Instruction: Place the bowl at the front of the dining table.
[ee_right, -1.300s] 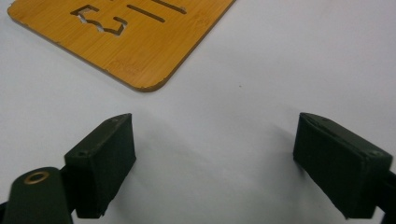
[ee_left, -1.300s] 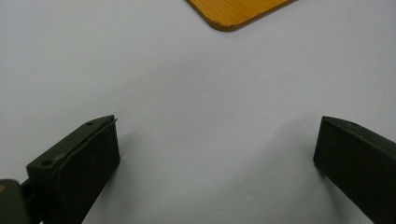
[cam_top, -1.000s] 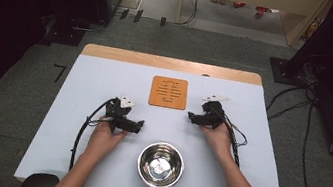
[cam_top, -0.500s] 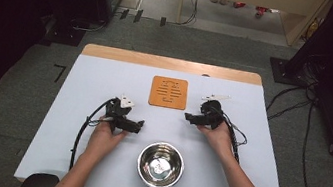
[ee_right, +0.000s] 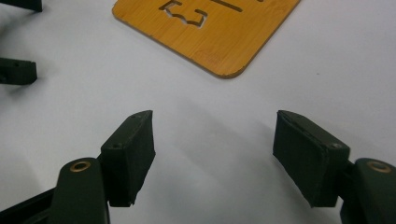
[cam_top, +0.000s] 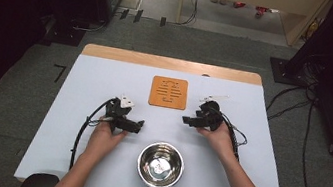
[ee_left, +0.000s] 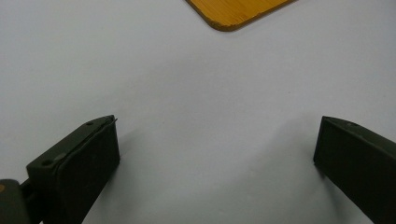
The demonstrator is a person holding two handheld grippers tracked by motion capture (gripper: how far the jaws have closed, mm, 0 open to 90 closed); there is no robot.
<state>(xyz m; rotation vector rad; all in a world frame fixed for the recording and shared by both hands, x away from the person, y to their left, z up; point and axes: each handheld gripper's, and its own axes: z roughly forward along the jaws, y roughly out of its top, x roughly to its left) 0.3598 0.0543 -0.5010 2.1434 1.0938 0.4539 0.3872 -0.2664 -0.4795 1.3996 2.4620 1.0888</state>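
Resting near edge: steel bowl (cam_top: 160, 165) on the table (cam_top: 79, 85)
Left gripper (cam_top: 137, 126): jaws wide apart, holding nothing
Right gripper (cam_top: 185, 120): jaws just been closing, nothing between them
Beyond: wooden board (cam_top: 168, 92), between the grippers

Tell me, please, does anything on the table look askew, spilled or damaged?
Nothing stands out. The wooden board lies flat and square on the table, the metal bowl stands upright near the front edge, and no spill is visible.
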